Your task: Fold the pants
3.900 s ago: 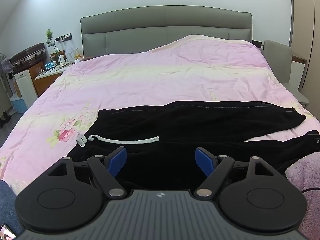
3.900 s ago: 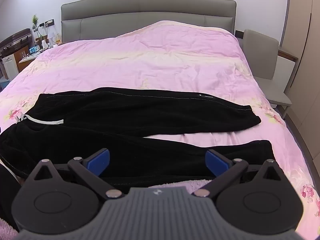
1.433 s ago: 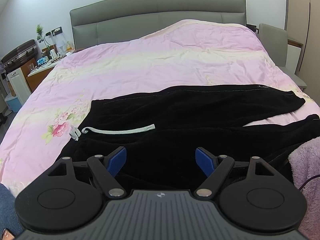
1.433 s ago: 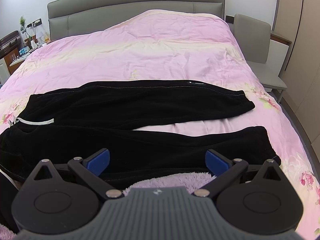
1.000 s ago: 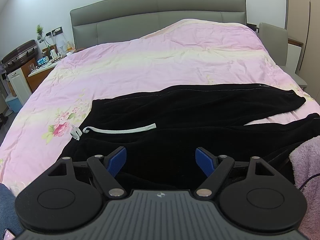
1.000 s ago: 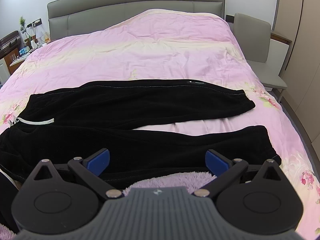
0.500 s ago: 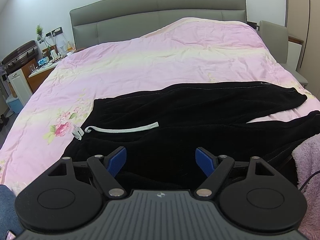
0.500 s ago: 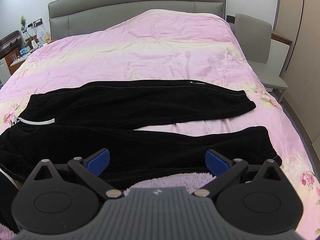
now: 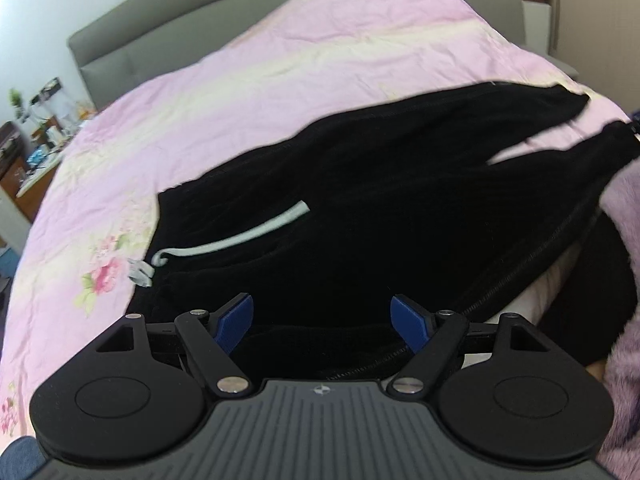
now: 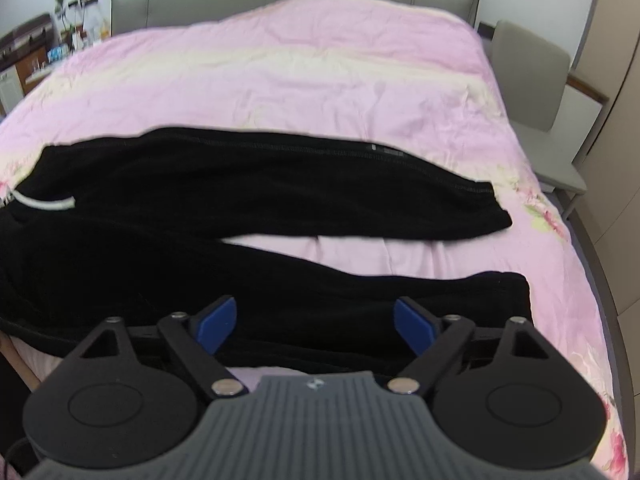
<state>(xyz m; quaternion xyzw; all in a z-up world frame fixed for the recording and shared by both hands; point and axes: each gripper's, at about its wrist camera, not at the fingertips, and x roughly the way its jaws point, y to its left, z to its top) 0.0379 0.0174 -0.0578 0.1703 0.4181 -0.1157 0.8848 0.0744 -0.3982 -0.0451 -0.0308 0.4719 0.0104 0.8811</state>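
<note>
pants fill the left wrist view, black and spread across the near edge of the bed, waistband toward the left edge, with a white drawstring lying on the cloth. the left gripper hangs just over the waist end, jaws wide, nothing pinched between the blue pads. at the right a fuzzy lilac sleeve crowds the frame, and the near seam of the pants looks raised off the bedding there — what lifts it i cannot tell.

from the right wrist view the two legs run toward the right edge of the bed, parted, a wedge of pink cover between them. the far leg lies flat; the near leg ends in a cuff close to the right edge. the right gripper hovers over that near leg, its jaws closing but apart, the cloth below the pads and not pressed by them.

the fabric looks soft, thick and limp — light enough, likely to sag and drag if lifted at one point. best holds, i judge: the waistband edge for the left, the near cuff or outer seam for the right.
</note>
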